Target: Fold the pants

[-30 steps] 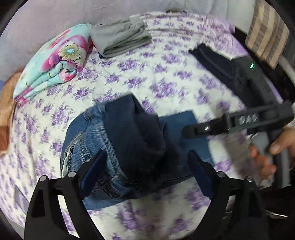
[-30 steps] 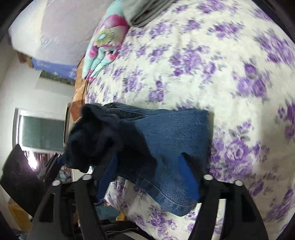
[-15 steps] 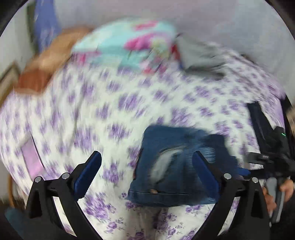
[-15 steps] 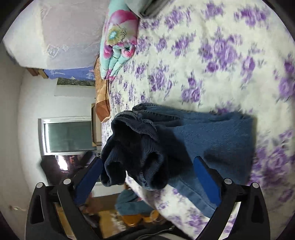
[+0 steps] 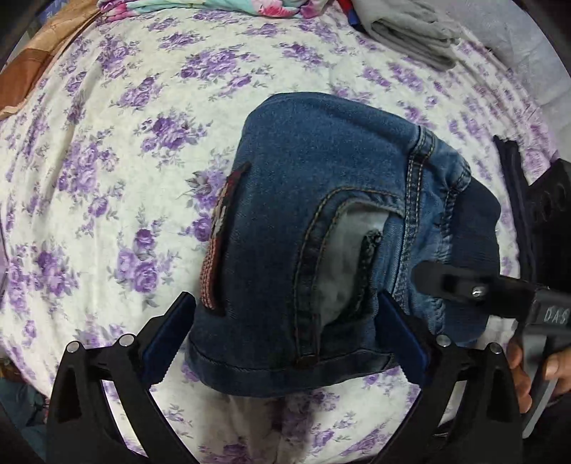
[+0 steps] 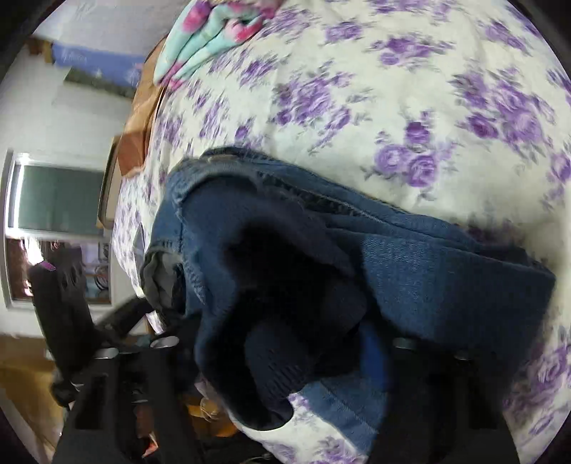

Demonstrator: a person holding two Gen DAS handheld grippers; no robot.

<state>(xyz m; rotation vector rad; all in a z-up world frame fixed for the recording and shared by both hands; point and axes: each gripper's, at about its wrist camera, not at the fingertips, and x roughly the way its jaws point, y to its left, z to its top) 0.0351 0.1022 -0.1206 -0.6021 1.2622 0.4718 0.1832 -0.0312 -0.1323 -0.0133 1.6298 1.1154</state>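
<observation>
Folded blue jeans point(image 5: 321, 214) lying on a bedspread point(image 5: 107, 178) printed with purple flowers, waistband and front pocket facing the left wrist camera. Left gripper point(image 5: 282, 332) spread wide, blue-padded fingers point(image 5: 167, 332) on either side of the waistband edge, clamped on nothing. Right gripper point(image 5: 449, 282) reaching in from the right, tip against the denim (grip itself hidden), a bare hand point(image 5: 524, 371) around its handle. From the right wrist view, jeans point(image 6: 428, 278) bunched over the fingers, so impossible to tell whether apart or together. Folded grey clothes point(image 5: 410, 32) and a floral turquoise quilt point(image 6: 214, 32) well apart at the far end.
</observation>
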